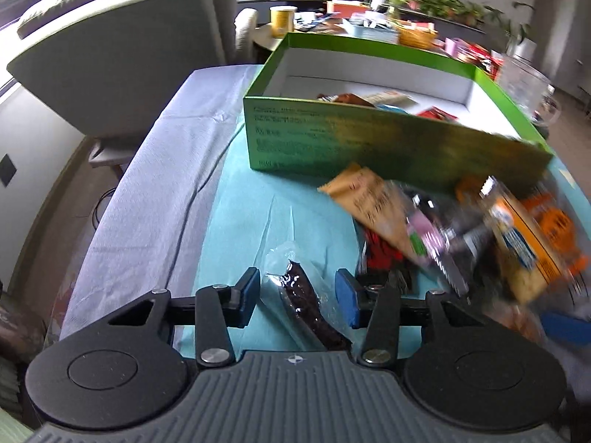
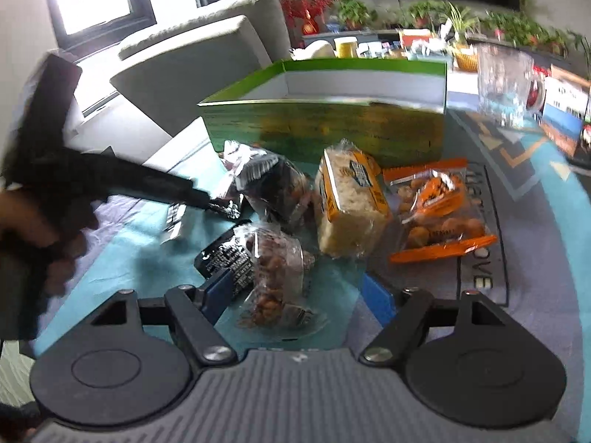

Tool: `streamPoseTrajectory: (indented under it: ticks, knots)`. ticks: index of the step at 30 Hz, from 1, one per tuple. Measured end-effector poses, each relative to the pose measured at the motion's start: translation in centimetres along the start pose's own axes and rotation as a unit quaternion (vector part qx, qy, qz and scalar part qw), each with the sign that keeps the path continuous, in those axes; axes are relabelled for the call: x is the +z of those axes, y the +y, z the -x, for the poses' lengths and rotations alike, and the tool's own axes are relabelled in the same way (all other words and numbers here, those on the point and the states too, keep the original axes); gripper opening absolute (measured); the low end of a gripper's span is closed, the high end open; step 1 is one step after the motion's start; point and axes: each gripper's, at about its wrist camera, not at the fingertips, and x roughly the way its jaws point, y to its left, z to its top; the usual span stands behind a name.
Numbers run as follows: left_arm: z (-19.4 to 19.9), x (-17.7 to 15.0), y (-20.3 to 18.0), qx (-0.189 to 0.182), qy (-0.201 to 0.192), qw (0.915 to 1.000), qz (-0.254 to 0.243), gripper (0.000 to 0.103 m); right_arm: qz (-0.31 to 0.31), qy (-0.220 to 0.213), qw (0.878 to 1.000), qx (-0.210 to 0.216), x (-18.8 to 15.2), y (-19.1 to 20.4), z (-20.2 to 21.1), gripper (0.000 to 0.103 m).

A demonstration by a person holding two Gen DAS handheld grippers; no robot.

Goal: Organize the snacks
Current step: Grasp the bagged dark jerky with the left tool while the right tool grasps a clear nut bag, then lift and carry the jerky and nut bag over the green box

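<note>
Both pairs of blue-padded fingers stand spread, and we see neither pinching anything. Between the parted jaws of our left gripper (image 1: 299,297) lies a dark snack bar in clear wrap (image 1: 308,304), resting on the teal cloth (image 1: 243,221) with gaps on either side, so the pads are not touching it. Our right gripper (image 2: 299,295) is likewise wide apart around a clear bag of brown nuts (image 2: 275,277) with a black label; whether the left pad touches the bag's edge we cannot tell, since the view is blurred. Just beyond that bag sit a yellow-labelled pack of pale crisped rice cakes (image 2: 351,206), an orange bag of round snacks (image 2: 439,210) to its right, and a dark foil packet (image 2: 266,177) to its left. Behind them all stands the open green box (image 2: 325,129), white inside; the left wrist view shows a few wrapped snacks (image 1: 373,101) already lying in it. From the left side, the loose pile by the box's near wall is smeared, though a tan packet (image 1: 369,199) shows at its edge. A clear glass mug (image 2: 506,88) stands right of the box. In the right wrist view our left hand (image 2: 40,229) grips the other tool's black handle.
</note>
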Motion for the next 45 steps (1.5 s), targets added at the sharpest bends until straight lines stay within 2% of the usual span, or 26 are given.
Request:
streamPoseTrajectory:
  ticks: [1, 2, 3, 6, 9, 13, 14, 15, 17, 18, 20, 22, 29, 34, 39, 45]
  knots:
    - [0.2, -0.2, 0.0, 0.002, 0.0, 1.0, -0.003, 0.043, -0.004, 0.002, 1.0, 0.0, 0.1, -0.1, -0.2, 0.063]
    - [0.4, -0.3, 0.1, 0.006, 0.002, 1.0, -0.003, 0.043, 0.0, -0.001, 1.0, -0.005, 0.1, 0.0, -0.1, 0.058]
    - [0.6, -0.4, 0.1, 0.011, 0.004, 0.9999, -0.002, 0.045, 0.004, 0.003, 1.0, -0.005, 0.3, 0.0, -0.2, 0.047]
    - [1.1, -0.7, 0.5, 0.017, 0.016, 0.9995, 0.023, 0.053, -0.001, 0.005, 1.0, -0.002, 0.5, 0.0, -0.1, 0.035]
    - [1.2, -1.0, 0.5, 0.016, 0.039, 0.9971, 0.063, 0.055, 0.004, 0.005, 1.0, -0.003, 0.5, 0.1, -0.2, 0.036]
    - [1.1, -1.3, 0.1, 0.026, 0.037, 0.9968, 0.066, 0.056, 0.01, 0.001, 1.0, -0.005, 0.4, 0.3, -0.3, 0.036]
    - [1.1, -1.3, -0.2, 0.026, 0.031, 0.9972, 0.062, 0.053, 0.009, 0.001, 1.0, -0.004, 0.3, 0.2, -0.3, 0.036]
    - [1.1, -1.4, -0.3, 0.025, 0.025, 0.9978, 0.056, 0.041, 0.009, 0.0, 1.0, -0.004, 0.3, 0.2, -0.3, 0.036]
    - [1.2, -1.5, -0.8, 0.019, 0.014, 0.9992, 0.033, 0.028, 0.005, -0.002, 1.0, -0.001, 0.3, 0.1, -0.1, 0.034]
    - [1.2, -1.6, -1.0, 0.015, 0.013, 0.9994, 0.029, 0.027, 0.001, -0.003, 1.0, 0.0, 0.2, 0.0, 0.0, 0.034]
    - [1.6, -1.7, -1.0, 0.003, 0.007, 0.9994, 0.034, 0.026, -0.006, -0.008, 1.0, 0.001, 0.2, -0.1, 0.4, 0.033]
    - [2.5, -1.5, -1.5, 0.006, -0.017, 0.9996, 0.02, 0.026, -0.004, -0.017, 1.0, 0.004, 0.2, -0.1, 1.0, 0.033]
    - [5.0, 0.6, -2.4, -0.003, -0.07, 0.9975, -0.003, 0.027, 0.014, -0.075, 0.997, 0.007, 1.8, 0.5, 3.5, 0.033]
    - [6.1, 3.5, -3.6, -0.012, -0.116, 0.9929, -0.023, 0.027, 0.028, -0.121, 0.992, -0.014, 4.0, 0.0, 4.2, 0.033]
    - [6.4, 7.0, -5.2, -0.015, -0.164, 0.9852, -0.048, 0.028, 0.008, -0.165, 0.986, -0.032, 7.1, -1.5, 4.0, 0.033]
    - [4.7, 10.4, -6.4, -0.012, -0.181, 0.9808, -0.072, 0.028, -0.023, -0.18, 0.982, -0.043, 10.0, -3.4, 1.8, 0.033]
